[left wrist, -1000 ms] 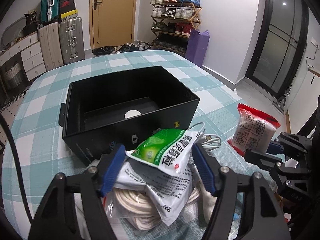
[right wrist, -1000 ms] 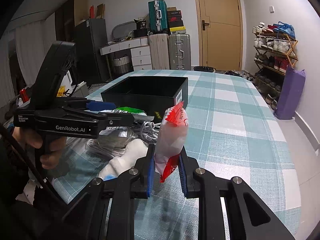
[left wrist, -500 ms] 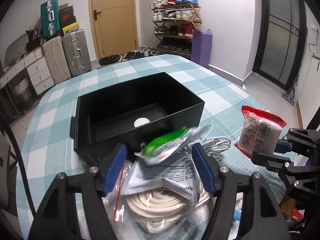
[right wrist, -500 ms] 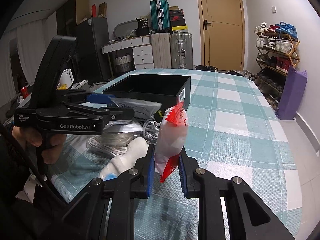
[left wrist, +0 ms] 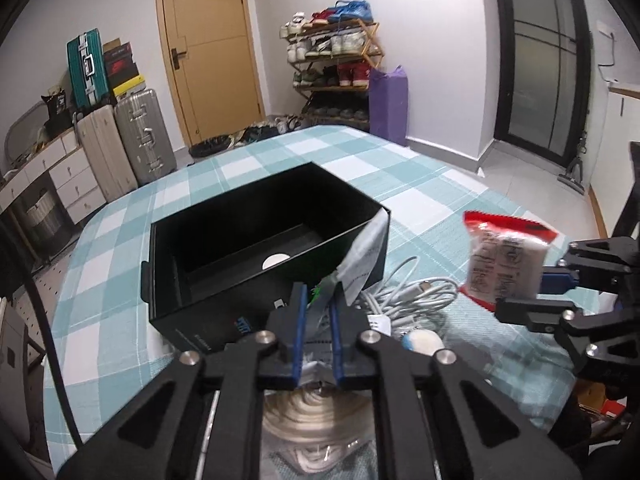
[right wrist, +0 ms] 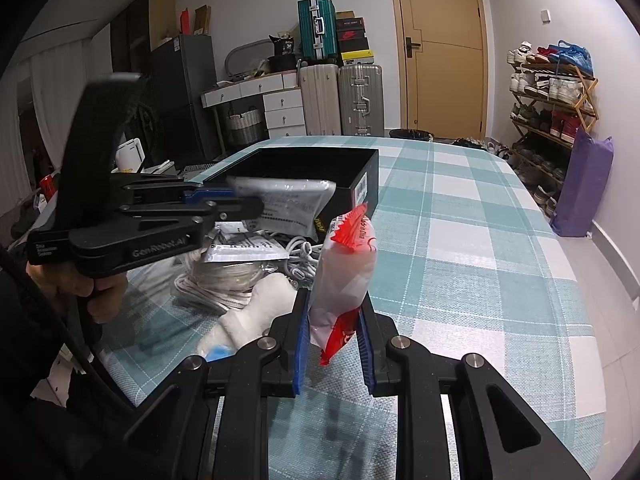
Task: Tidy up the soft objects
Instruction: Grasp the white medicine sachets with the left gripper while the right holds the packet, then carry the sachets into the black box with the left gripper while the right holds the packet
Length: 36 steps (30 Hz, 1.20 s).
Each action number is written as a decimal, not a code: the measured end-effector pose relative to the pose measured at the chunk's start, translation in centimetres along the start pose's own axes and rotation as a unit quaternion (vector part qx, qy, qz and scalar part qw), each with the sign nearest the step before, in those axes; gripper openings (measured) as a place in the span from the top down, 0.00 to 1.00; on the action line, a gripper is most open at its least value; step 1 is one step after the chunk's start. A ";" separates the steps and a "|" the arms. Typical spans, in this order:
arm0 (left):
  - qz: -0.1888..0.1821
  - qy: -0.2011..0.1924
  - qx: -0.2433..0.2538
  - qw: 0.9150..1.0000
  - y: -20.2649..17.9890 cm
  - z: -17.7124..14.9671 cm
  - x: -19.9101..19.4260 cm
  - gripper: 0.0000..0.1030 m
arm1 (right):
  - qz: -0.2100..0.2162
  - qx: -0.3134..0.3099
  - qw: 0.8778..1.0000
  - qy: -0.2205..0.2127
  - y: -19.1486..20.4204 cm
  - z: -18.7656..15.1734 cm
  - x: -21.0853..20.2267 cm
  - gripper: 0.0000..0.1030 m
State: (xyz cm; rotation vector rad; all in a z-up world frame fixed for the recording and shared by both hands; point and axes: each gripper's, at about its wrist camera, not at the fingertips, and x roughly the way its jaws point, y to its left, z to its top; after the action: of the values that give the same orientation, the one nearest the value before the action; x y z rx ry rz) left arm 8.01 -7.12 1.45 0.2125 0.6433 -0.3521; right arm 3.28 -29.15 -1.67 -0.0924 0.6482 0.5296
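Now left claw (left wrist: 318, 334) has just closed, pinching pouch (right wrist: 294, 202) beside box (left wrist: 224, 240); right claw (right wrist: 334, 344) grips packet (right wrist: 344, 280). Lift pouch clear before lowering.

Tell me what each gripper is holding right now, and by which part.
The left gripper has just closed on the near edge of the green-and-white packet, lifted beside the black box. The right gripper pinches the red-and-white snack bag near its lower end.

Checked teal-white tablecloth (right wrist: 460, 216): black box (left wrist: 224, 240), white cable (left wrist: 412, 296), bagged rope coil (right wrist: 224, 280) on it.
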 end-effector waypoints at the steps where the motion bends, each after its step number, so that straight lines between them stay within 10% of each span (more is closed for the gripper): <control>1: -0.005 -0.004 -0.001 1.000 0.1 -0.1 -0.3 0.95 | 0.001 -0.001 1.000 0.000 0.1 0.0 0.0 0.79; 36: -0.030 -0.028 -0.077 0.996 2.6 -1.3 -5.0 0.95 | -0.008 -0.026 0.997 -0.071 1.2 4.4 -3.0 0.80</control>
State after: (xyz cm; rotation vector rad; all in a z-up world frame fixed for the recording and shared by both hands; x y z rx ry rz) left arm 4.58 -3.04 3.79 0.0362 0.6185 -0.3626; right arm 3.04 -28.36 3.75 -0.1081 0.4943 0.5319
